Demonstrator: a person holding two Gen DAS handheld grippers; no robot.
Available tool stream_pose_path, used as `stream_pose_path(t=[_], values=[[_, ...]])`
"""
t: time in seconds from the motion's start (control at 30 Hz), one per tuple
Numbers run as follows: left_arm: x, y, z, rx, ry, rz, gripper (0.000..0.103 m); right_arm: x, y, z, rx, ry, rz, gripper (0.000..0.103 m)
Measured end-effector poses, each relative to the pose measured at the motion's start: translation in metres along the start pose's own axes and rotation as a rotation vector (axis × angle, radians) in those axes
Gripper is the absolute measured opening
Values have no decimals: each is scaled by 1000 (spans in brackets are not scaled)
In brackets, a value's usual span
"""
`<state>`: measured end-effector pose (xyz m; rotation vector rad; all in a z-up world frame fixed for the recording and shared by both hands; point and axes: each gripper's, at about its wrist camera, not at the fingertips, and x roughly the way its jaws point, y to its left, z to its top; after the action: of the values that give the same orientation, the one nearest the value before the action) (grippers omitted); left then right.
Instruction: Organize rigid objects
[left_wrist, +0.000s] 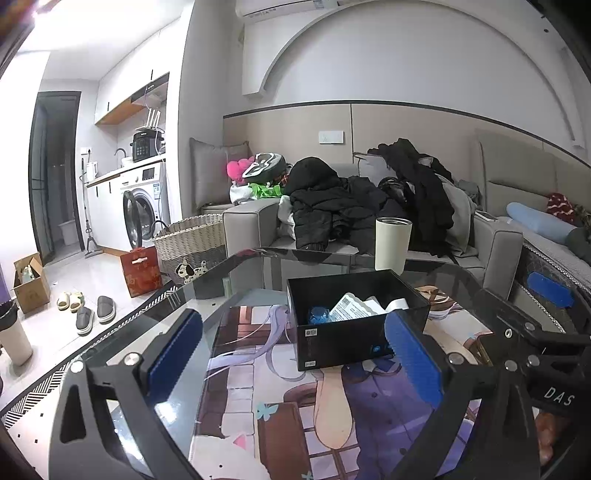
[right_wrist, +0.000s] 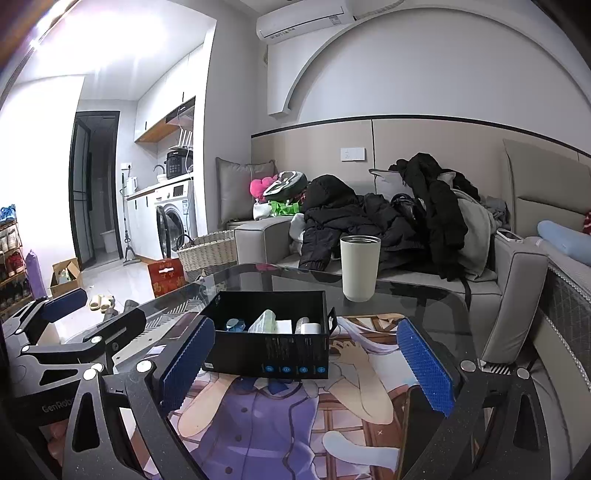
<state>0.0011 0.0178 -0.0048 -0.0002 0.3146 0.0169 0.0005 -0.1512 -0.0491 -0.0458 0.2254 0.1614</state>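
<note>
Black box, open-topped, small items inside: stood mid-frame on the glass desk, ahead of the right gripper, jaws wide and empty. Left gripper likewise wide, box beyond its fingertips. Cup behind the box.

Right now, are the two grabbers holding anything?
Left gripper: open, holding nothing.
Right gripper: open, holding nothing; the box sits ahead of it, untouched.

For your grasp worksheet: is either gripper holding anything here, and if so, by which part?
Nothing is held. The left gripper and right gripper both stand open, short of the black box.
</note>
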Motion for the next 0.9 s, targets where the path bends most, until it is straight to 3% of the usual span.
stream_pose_path(t=[0.9], values=[[4,-1,0,-21,43,-1,100,3,1,0,9,22,0,101]])
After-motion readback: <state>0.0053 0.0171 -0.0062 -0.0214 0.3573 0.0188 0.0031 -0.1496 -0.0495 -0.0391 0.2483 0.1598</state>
